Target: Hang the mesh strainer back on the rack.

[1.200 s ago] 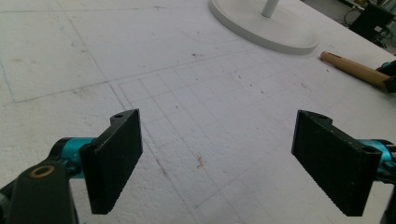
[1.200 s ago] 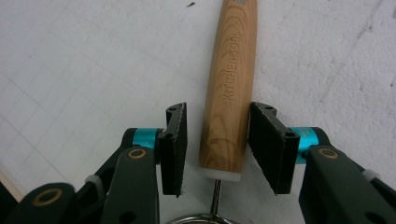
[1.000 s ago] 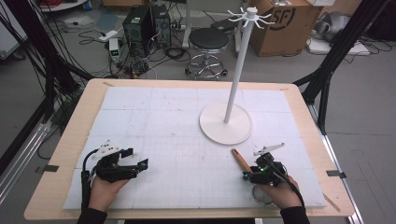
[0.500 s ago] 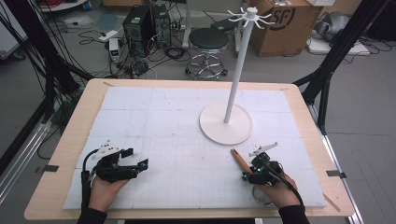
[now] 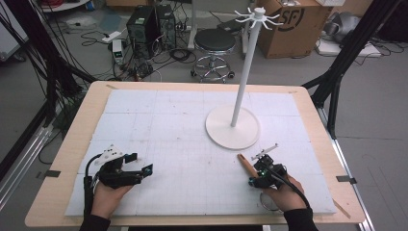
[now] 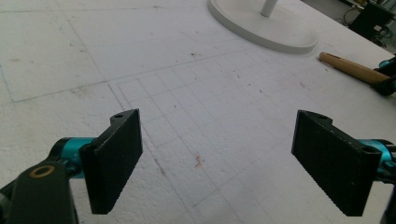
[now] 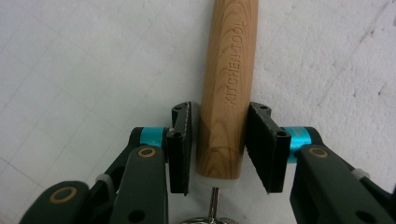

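The person stands at the near edge of a wooden table covered by a white foam mat ruled with a faint grid. In the high view the right gripper lies low over the mat at the near right, and a wooden handle pokes out of it towards the middle of the table, lying flat on the mat. The right gripper view shows this handle running straight up between the two black jaws, with "KITCHEN TOOL" stamped along it; its white-capped end and a thin metal stem sit down near the jaws' roots. The jaws have just been closing on it: the right-hand pad appears to touch the wood, while a thin sliver of white still shows by the left-hand one, so I cannot tell whether the grip is firm yet. Just beyond the handle's tip stands a white rack, a tall pole on a round base with short pegs at its crown. The left gripper rests at the near left, well apart from all this, its jaws spread wide with only bare mat between them in its own view.
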{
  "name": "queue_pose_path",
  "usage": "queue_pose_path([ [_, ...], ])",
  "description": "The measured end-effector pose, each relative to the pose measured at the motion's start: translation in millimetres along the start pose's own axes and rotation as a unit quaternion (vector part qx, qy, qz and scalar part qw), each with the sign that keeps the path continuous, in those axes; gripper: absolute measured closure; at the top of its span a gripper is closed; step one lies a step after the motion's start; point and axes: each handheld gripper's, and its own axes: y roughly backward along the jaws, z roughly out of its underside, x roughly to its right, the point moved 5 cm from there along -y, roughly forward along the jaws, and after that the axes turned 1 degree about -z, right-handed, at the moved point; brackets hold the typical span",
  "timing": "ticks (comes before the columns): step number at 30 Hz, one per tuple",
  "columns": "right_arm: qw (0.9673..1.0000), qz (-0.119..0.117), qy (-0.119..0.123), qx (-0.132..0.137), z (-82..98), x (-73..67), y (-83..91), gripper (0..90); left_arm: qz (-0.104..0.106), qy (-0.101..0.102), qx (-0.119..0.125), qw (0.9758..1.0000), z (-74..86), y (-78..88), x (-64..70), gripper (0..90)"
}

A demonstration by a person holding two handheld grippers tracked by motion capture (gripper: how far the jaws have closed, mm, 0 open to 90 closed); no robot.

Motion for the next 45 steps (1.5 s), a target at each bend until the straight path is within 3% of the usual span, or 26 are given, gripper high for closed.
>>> queue_pose_path([
  [7,1.0,0.003,-0.001,-0.009,-1.6,-2.4,0.4,67.1,-0.001,-0.003,0.0,1.0,-0.1,0.4,-0.1,16.9],
  [9,0.9999,0.008,0.01,-0.007,-1.3,-3.1,0.5,68.5,-0.001,0.0,0.002,1.0,-0.2,0.8,-0.1,16.9],
  [12,1.0,0.003,0.006,0.003,0.6,-3.5,1.2,68.7,-0.002,0.0,0.003,1.0,-0.2,0.8,-0.7,16.9],
  [14,0.9998,0.001,0.016,0.011,1.1,-2.5,1.0,68.8,-0.002,-0.001,0.002,1.0,-0.2,0.8,-0.4,16.9],
  [19,0.9994,-0.016,0.013,0.026,3.1,1.1,1.8,68.9,-0.004,-0.001,0.004,1.0,-0.5,0.9,0.0,16.9],
  [26,0.9986,-0.022,0.003,0.048,4.6,2.5,4.2,68.8,-0.004,-0.001,0.003,1.0,-0.4,0.9,-0.9,16.9],
  [29,0.9975,-0.032,-0.005,0.063,4.2,3.2,7.3,68.7,-0.004,0.001,0.003,1.0,-0.3,0.6,-1.0,16.9],
  [33,0.9956,-0.028,-0.01,0.088,1.9,5.3,10.6,68.6,-0.004,0.0,0.004,1.0,-0.6,1.1,-0.9,16.9],
  [34,0.9947,-0.043,-0.01,0.093,1.6,4.6,11.1,68.6,-0.004,0.0,0.003,1.0,-0.6,1.2,-0.9,16.9],
  [37,0.9938,-0.039,-0.019,0.103,1.0,5.7,13.6,68.6,-0.004,0.0,0.004,1.0,-0.6,1.3,-1.1,16.9],
  [45,0.986,-0.048,-0.042,0.154,-1.0,11.7,24.3,68.6,-0.004,-0.001,0.003,1.0,-0.5,0.9,-1.4,16.9],
])
